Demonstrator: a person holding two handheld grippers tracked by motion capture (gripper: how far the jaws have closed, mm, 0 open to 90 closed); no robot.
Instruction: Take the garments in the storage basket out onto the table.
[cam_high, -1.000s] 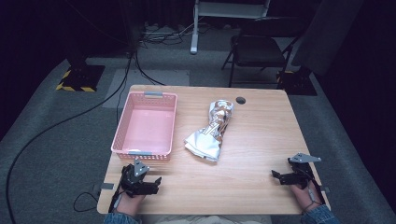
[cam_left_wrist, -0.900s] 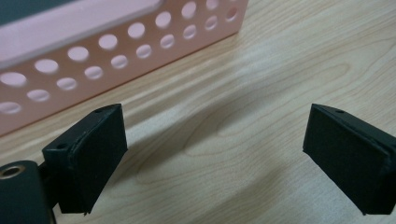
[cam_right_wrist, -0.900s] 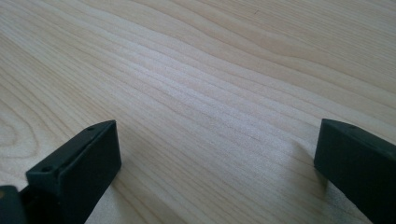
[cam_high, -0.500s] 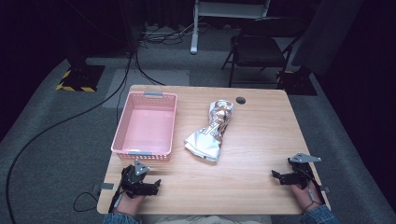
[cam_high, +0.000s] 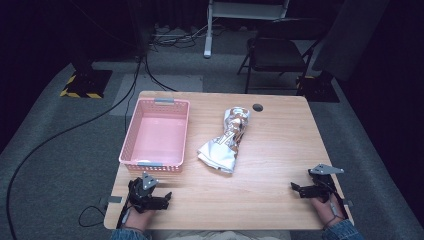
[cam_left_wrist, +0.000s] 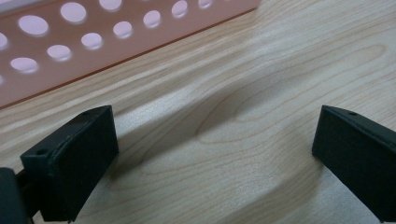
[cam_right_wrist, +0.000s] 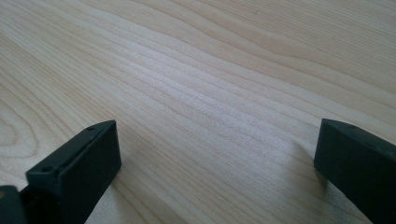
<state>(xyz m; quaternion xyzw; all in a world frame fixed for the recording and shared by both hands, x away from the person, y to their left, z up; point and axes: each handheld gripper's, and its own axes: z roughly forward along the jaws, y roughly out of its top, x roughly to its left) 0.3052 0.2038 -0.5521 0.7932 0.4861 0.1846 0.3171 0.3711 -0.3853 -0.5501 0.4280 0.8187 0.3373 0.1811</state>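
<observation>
A crumpled silver foil bag (cam_high: 227, 139) lies in the middle of the wooden table (cam_high: 270, 165). To its left stands an empty pink perforated basket (cam_high: 156, 136). My left gripper (cam_high: 161, 199) rests low on the table's front left corner, just in front of the basket, jaws wide apart over bare wood (cam_left_wrist: 215, 135); the basket wall (cam_left_wrist: 93, 42) fills the top of the left gripper view. My right gripper (cam_high: 299, 190) sits at the front right corner, also open, with bare wood (cam_right_wrist: 215, 126) between its jaws.
A small dark round hole (cam_high: 257, 107) sits near the table's far edge. Beyond the table a folding chair (cam_high: 277, 50) stands on grey carpet, with cables (cam_high: 135, 80) trailing on the floor at left.
</observation>
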